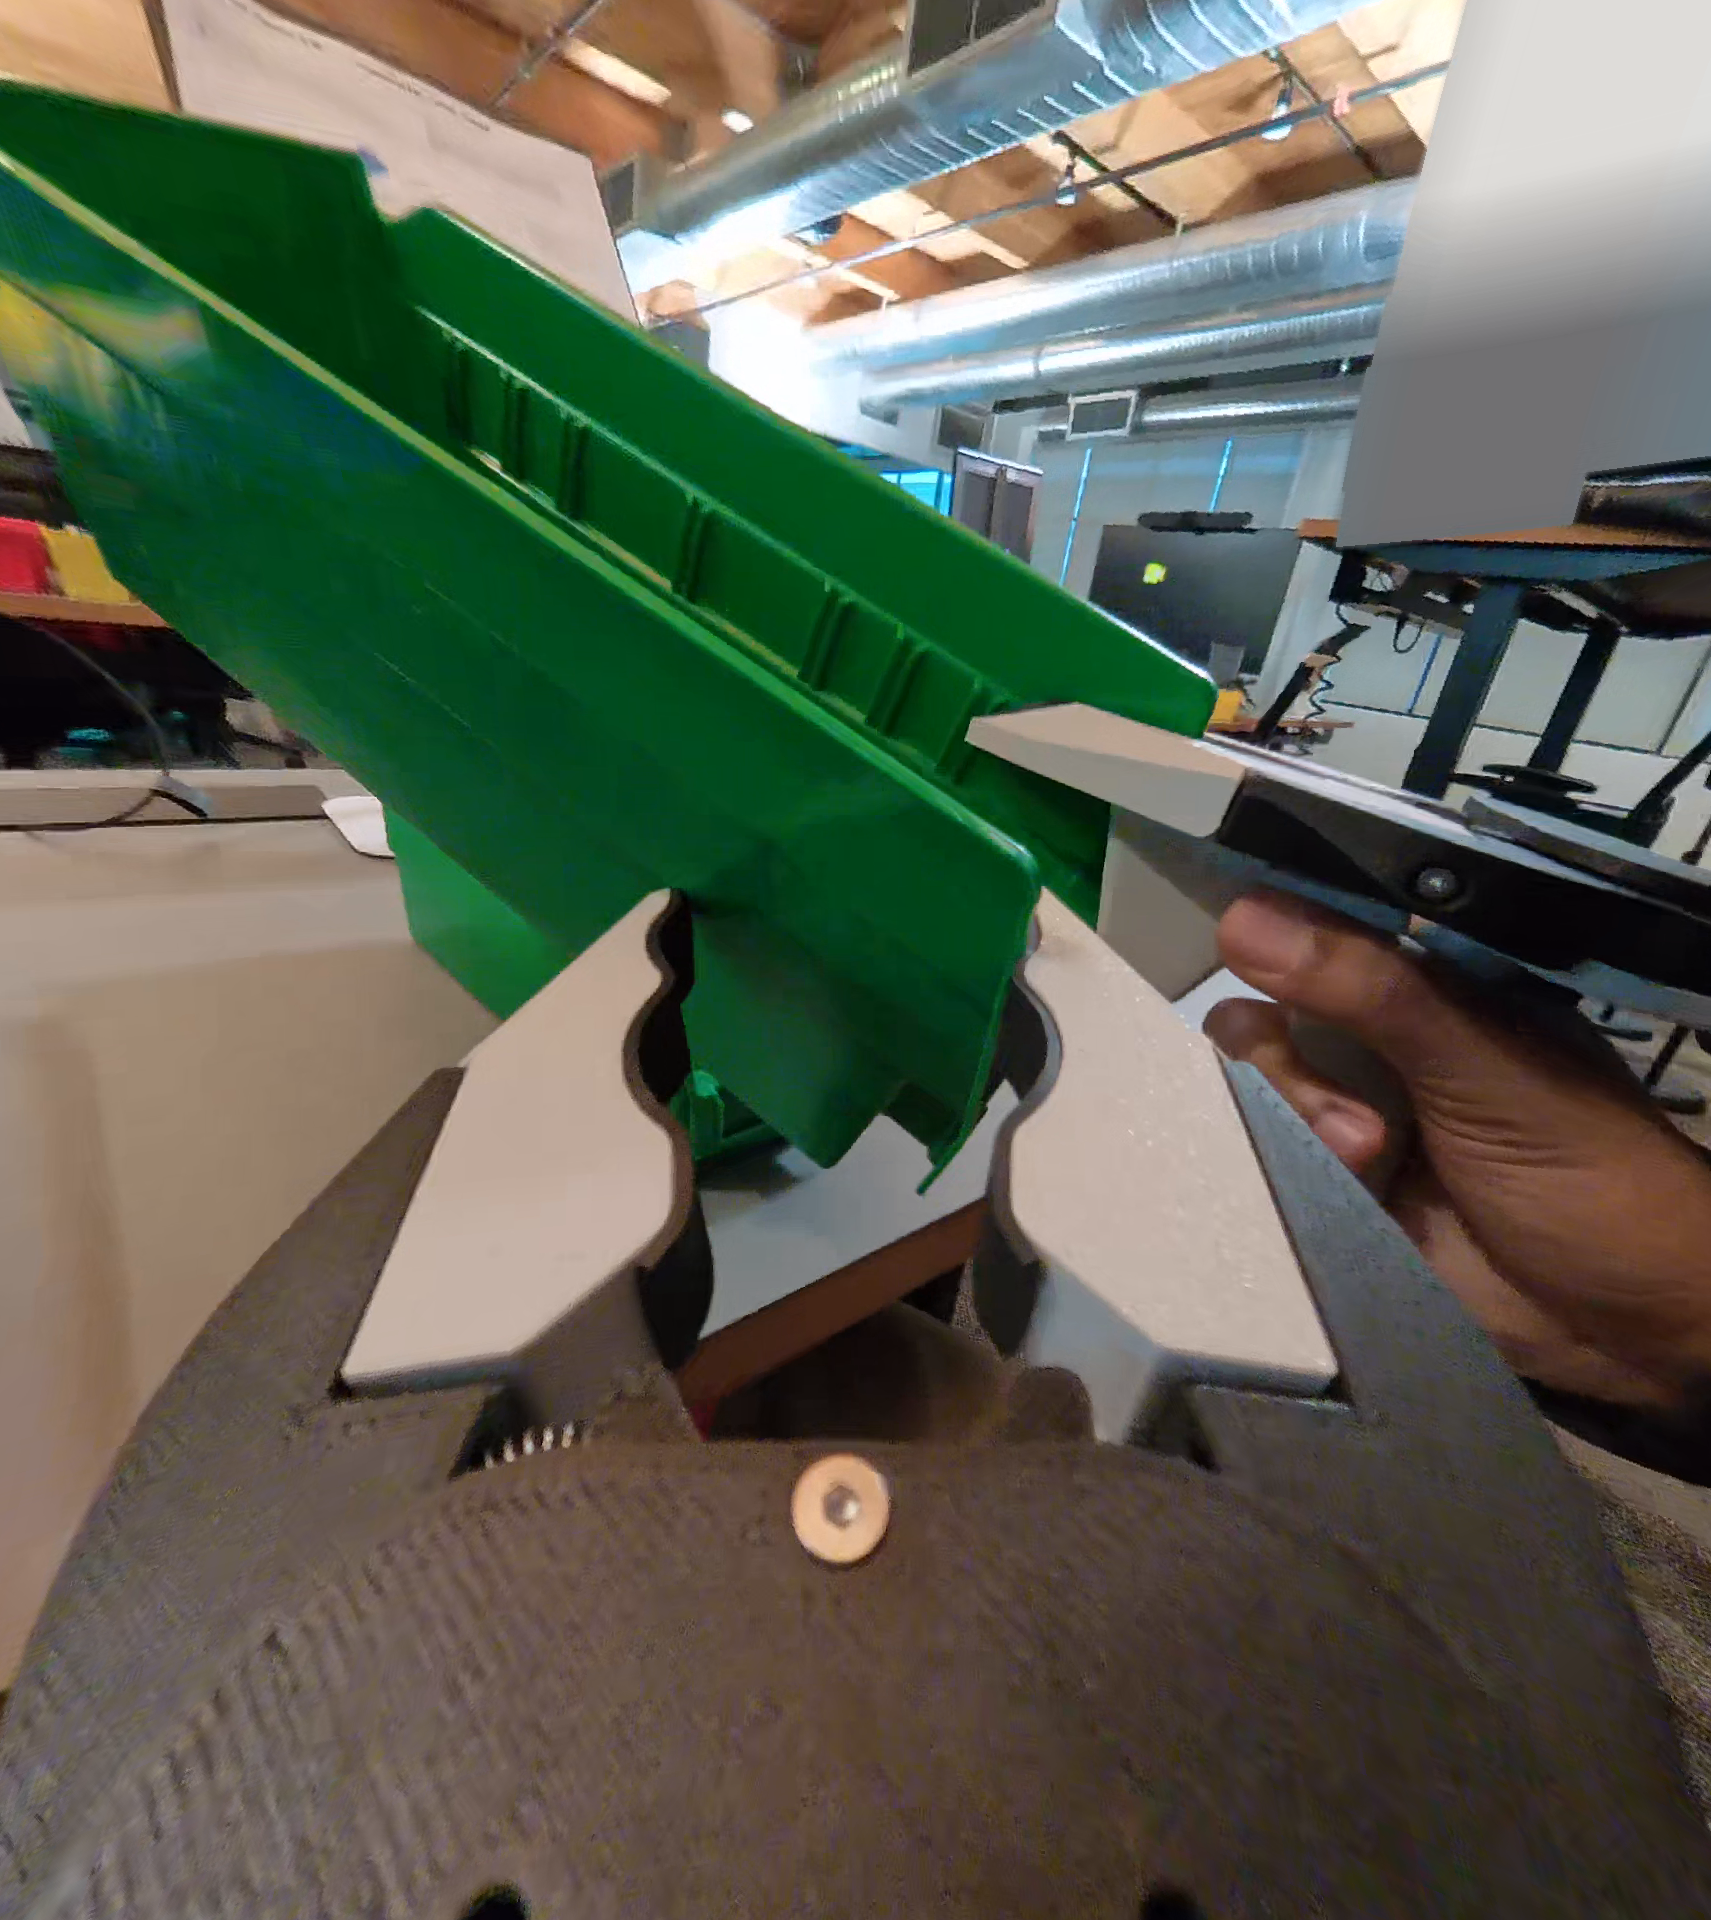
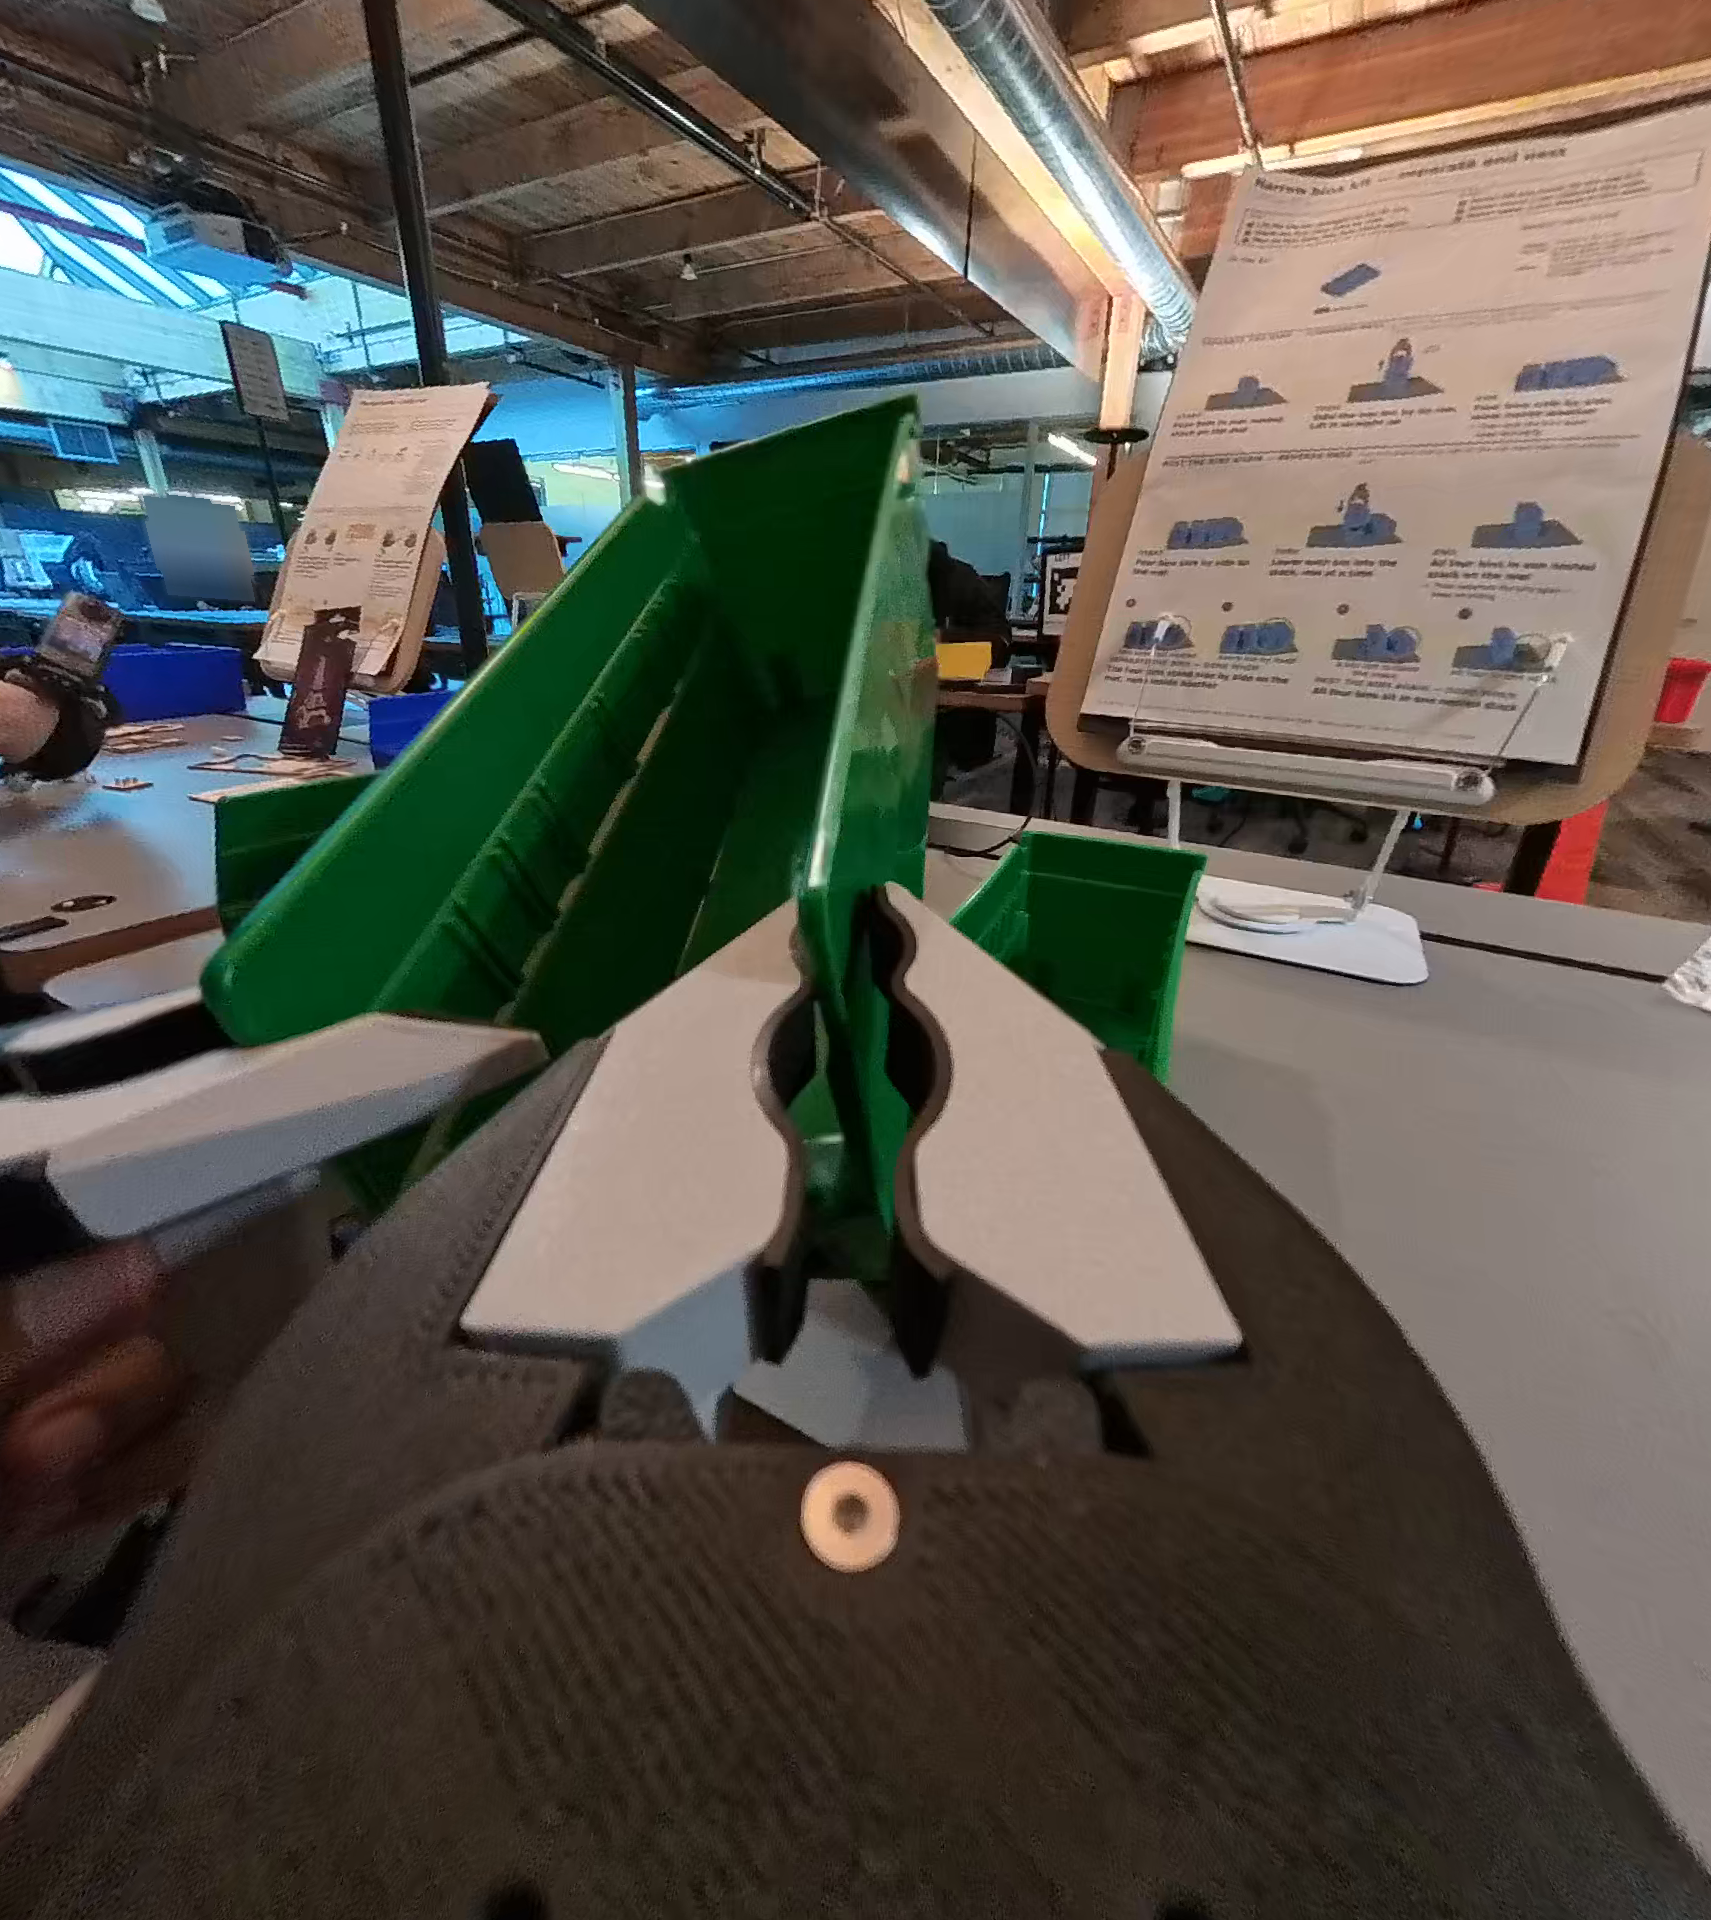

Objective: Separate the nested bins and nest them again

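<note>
Slippage of the tilted green bin (image 1: pixel 539 665) is risked if either wall pinched by left gripper (image 1: pixel 851 1049) or right gripper (image 2: pixel 856 1049) is loosened.

Right gripper (image 2: pixel 846 997) pinches wall of long green bin (image 2: pixel 622 707), bin tipped up. Left gripper (image 2: pixel 477 1049) pokes in from left, touching bin. Another green bin (image 2: pixel 1090 935) sits behind on grey table (image 2: pixel 1453 1195).

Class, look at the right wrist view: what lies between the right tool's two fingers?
A wall of the tilted green bin, pinched by the right tool; shown in the right wrist view.
</note>
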A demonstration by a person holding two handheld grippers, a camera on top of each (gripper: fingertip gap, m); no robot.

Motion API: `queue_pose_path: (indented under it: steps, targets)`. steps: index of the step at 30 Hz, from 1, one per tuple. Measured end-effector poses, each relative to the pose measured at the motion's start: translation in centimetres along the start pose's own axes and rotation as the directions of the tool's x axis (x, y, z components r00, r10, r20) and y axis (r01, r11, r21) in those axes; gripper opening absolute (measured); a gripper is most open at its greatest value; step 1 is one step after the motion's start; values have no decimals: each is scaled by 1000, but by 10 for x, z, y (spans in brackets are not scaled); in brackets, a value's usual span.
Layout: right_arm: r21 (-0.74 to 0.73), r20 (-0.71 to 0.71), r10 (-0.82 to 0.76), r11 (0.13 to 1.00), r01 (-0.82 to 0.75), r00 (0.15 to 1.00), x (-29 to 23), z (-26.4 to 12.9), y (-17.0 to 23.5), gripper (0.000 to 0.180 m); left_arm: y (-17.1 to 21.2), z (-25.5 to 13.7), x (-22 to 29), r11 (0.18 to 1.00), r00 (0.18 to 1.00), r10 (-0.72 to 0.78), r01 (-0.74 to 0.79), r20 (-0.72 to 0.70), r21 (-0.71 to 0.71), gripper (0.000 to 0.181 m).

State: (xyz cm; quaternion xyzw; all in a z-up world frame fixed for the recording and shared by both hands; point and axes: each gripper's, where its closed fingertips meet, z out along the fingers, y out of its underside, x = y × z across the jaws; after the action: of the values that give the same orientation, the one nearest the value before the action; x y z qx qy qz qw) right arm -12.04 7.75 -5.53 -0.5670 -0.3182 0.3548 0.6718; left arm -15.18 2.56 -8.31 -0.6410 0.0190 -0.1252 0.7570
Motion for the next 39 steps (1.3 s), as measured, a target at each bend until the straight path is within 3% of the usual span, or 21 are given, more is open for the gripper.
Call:
queue_pose_path:
  steps: [3, 6, 13, 16, 18, 25, 29, 33, 39]
  targets:
    - [17, 27, -53, 998, 53, 998, -5, -1, 0, 11, -3, -1, -7, 1000, 1000, -3, 3, 13, 0, 47]
    - [45, 73, -108, 993, 105, 991, -20, -4, -4, 21, -5, -3, -22, 1000, 998, 8, -7, 67, -9, 22]
    - [96, 154, -244, 968, 232, 957, -49, -8, -6, 35, -15, -7, -49, 1000, 989, -24, 23, 145, 7, 2]
    - [106, 204, -285, 958, 268, 937, -65, -9, -3, 43, -29, -11, -61, 998, 985, -54, 45, 162, 54, 0]
    - [110, 245, -286, 958, 266, 927, -76, -11, 1, 46, -39, -15, -69, 997, 982, 3, -17, 191, 72, 0]
    - [120, 225, -289, 956, 268, 931, -74, -14, 4, 27, -78, -37, -121, 985, 957, -1, -49, 290, 165, 0]
    - [18, 223, -188, 982, 188, 957, -58, -6, 23, 25, -118, -68, -175, 967, 904, 42, -144, 425, 209, 0]
    - [-105, 249, -130, 981, 161, 960, -53, 1, 51, 24, -139, -98, -229, 971, 852, 57, -167, 520, 168, 0]
    - [-156, 283, -116, 974, 165, 952, -58, 2, 64, 23, -128, -124, -277, 985, 802, 89, -159, 591, 66, 0]
